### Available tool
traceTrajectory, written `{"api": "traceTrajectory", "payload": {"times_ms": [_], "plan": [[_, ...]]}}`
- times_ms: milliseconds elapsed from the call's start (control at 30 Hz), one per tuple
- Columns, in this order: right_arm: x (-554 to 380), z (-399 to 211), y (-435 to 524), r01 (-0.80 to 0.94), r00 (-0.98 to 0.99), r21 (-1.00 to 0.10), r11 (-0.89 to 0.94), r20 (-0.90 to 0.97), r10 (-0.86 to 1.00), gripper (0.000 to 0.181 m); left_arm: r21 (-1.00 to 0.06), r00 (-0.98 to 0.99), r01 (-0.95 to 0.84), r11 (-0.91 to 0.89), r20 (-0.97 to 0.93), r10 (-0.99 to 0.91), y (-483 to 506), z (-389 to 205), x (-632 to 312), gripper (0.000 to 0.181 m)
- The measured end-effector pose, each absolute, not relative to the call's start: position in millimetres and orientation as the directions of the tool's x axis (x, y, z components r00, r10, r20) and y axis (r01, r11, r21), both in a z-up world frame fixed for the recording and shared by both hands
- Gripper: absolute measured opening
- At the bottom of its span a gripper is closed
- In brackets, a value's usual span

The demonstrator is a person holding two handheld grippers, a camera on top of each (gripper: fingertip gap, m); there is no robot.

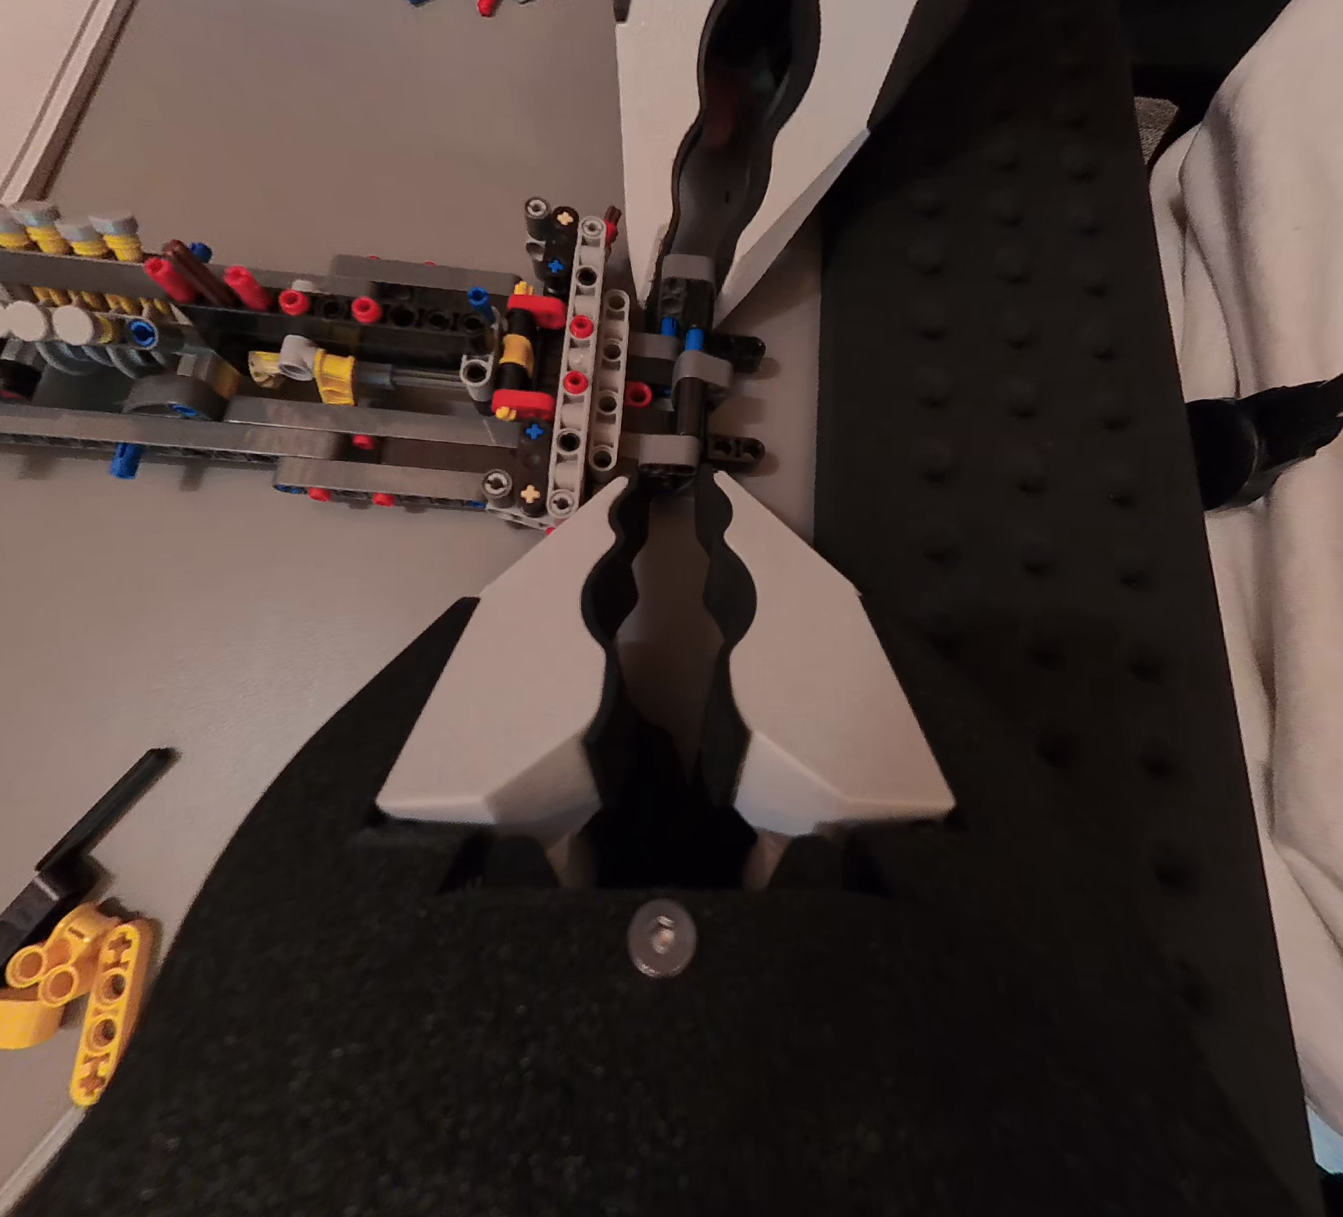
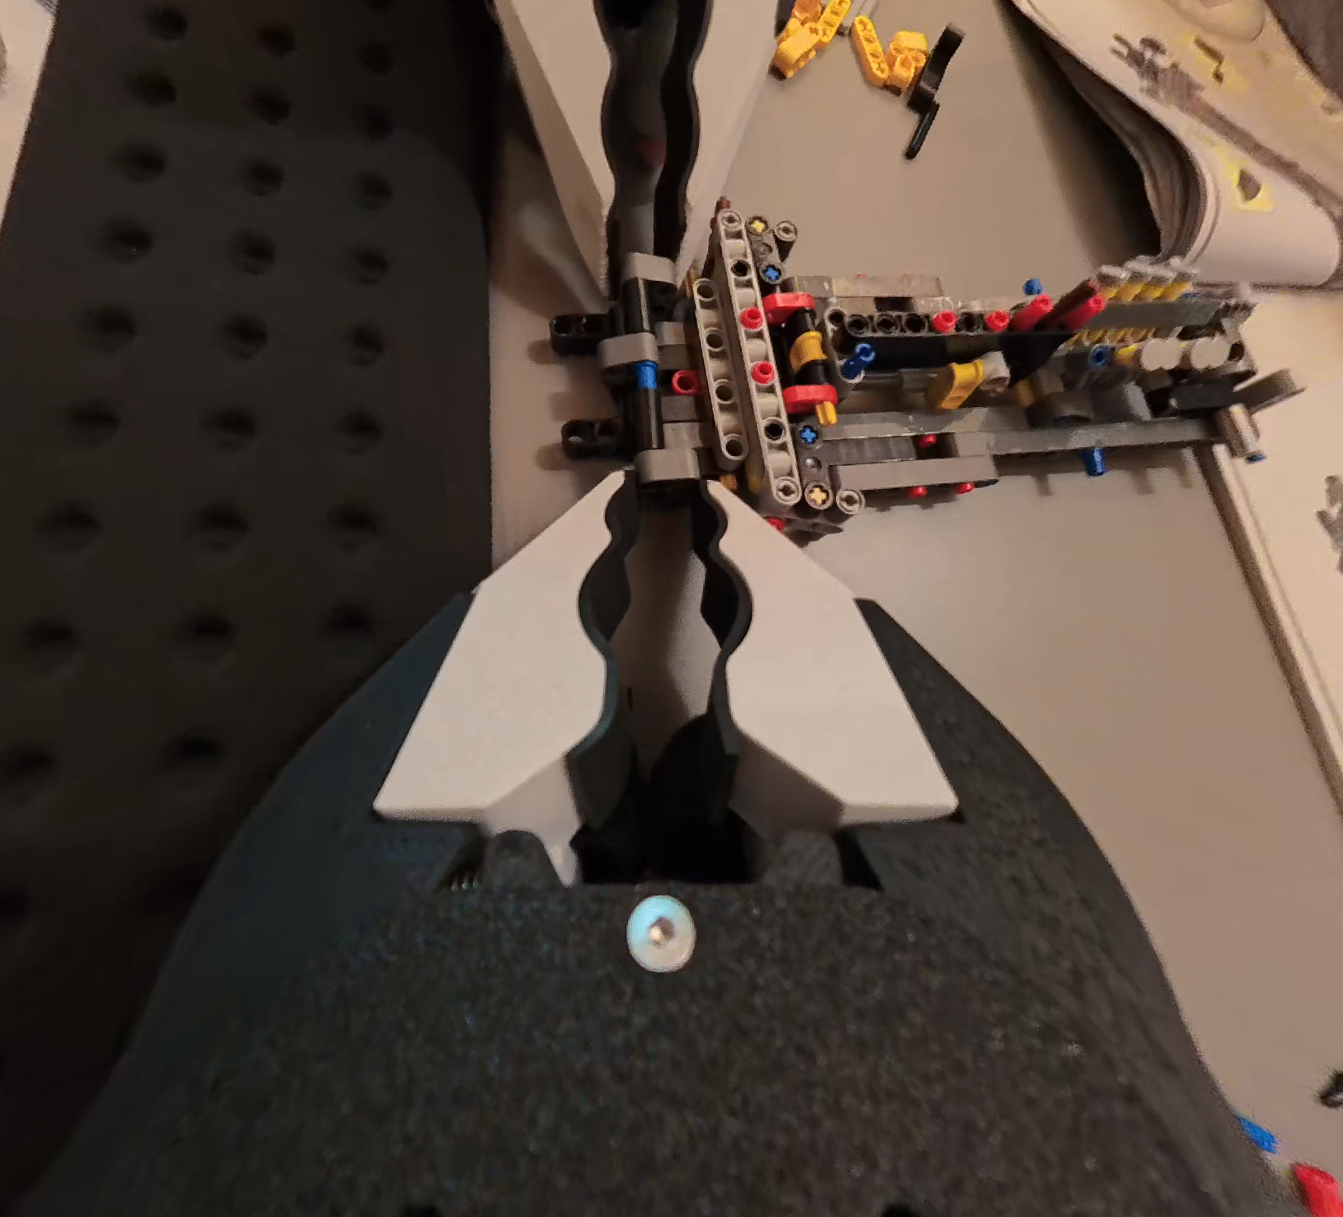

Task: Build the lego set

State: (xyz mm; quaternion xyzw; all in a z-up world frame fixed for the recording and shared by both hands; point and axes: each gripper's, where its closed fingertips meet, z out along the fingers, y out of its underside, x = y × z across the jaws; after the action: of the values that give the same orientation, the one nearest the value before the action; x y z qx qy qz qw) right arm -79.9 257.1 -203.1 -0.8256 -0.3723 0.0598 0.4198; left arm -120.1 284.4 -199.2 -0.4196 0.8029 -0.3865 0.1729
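Grey table (image 1: 305, 114) — one long lego chassis (image 1: 407, 375), two grippers — left (image 1: 672, 484), right (image 2: 665, 492) — both narrowed onto its end.

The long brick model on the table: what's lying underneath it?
The brick model lies on the plain grey table, and at its far end on an open booklet. Anything directly beneath it is covered.

A long grey-and-black lego chassis (image 1: 407, 368) lies flat on the table (image 1: 327, 128).
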Motion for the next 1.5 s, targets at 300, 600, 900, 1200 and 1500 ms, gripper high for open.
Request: {"api": "traceTrajectory", "payload": {"times_ms": [300,600,900,1200,1500], "plan": [[-80.5,-201.5,258.3,0.550,0.702,-0.749,-0.369,0.174,0.691,0.014,-0.763,-0.588,-0.544,0.350,0.048,-0.807,284.7,-199.8,-120.3,0.011],[-82.5,-202.3,256.4,0.458,0.711,-0.752,-0.473,-0.010,0.703,0.014,-0.763,-0.588,-0.539,0.356,0.038,-0.808,284.6,-199.6,-120.1,0.011],[-82.2,-202.3,257.2,0.445,0.731,-0.753,-0.485,-0.007,0.682,0.014,-0.763,-0.588,-0.536,0.362,0.029,-0.809,284.7,-199.6,-119.9,0.011],[-81.9,-202.9,257.8,0.462,0.756,-0.752,-0.470,0.057,0.652,0.014,-0.762,-0.580,-0.529,0.373,0.005,-0.815,285.4,-199.5,-119.0,0.011],[-81.7,-201.3,258.3,0.428,0.771,-0.761,-0.488,0.026,0.636,0.014,-0.761,-0.559,-0.539,0.362,0.002,-0.829,285.9,-200.1,-117.9,0.011]]}}
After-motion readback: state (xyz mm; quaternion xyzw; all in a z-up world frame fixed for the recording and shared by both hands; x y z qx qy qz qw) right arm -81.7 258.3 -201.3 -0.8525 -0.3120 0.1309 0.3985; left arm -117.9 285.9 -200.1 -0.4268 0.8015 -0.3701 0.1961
